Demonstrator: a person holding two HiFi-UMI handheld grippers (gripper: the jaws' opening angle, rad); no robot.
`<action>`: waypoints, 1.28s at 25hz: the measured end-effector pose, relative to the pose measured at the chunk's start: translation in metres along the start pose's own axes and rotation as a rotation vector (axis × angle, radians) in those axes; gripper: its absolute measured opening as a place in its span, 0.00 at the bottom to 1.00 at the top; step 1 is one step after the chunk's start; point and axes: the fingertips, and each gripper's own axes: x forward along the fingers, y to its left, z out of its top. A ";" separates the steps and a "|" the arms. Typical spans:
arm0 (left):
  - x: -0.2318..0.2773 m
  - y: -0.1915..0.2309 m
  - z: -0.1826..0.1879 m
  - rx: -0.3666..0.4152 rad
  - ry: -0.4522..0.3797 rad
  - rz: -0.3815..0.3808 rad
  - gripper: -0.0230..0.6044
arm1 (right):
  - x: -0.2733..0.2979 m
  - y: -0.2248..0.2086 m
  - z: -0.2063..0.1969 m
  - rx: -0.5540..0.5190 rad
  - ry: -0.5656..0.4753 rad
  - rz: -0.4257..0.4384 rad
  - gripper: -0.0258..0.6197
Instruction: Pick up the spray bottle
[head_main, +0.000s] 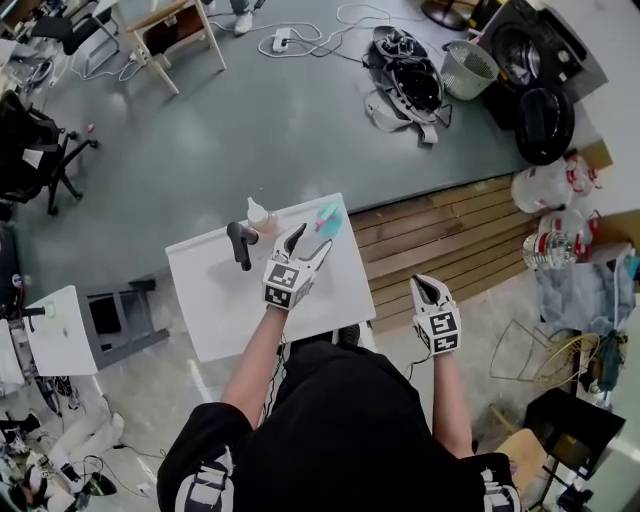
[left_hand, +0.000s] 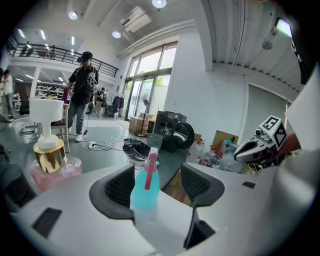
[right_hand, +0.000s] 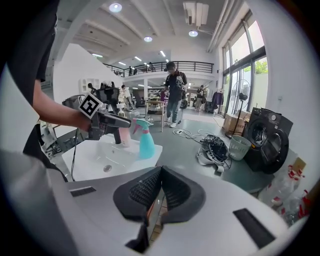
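My left fingers (left_hand: 120, 187) stand wide apart and hold nothing. The spray bottle (left_hand: 145, 192) stands upright in the gap between them, nearer my left-hand pad than the other. From above it looks to be just beyond my tips rather than fully inside them, near the far edge of the white counter (head_main: 230, 310). I cannot tell whether either pad touches it yet. It is a slim teal plastic bottle with a pink trigger head (left_hand: 150, 167). I judge it light, though any liquid would put the weight low. The walls look thin and smooth, so they will likely give under a hard squeeze and slide under a weak one. Being tall on a small base, it should tip if one pad reaches it first. I would go further in and centre it, then close on the broad body just below the shoulder. There the flare under the neck can stop it slipping down through the pads. I would stay off the trigger and the nozzle. A pink pump bottle (left_hand: 50, 160) with a gold collar stands well out to the left of my left pad, clear of the grasp. My right fingers (right_hand: 145, 192) are pressed together on nothing, held off the counter's right side, with the bottle far ahead of them.
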 end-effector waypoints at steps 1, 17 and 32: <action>0.003 0.001 0.000 0.005 0.003 0.000 0.48 | 0.000 -0.002 -0.001 0.002 0.003 -0.004 0.07; 0.052 0.013 0.010 0.034 0.002 -0.037 0.48 | -0.007 -0.013 -0.010 0.020 0.047 -0.057 0.07; 0.063 0.020 0.021 0.089 0.001 -0.041 0.33 | 0.001 -0.013 -0.010 0.029 0.065 -0.067 0.07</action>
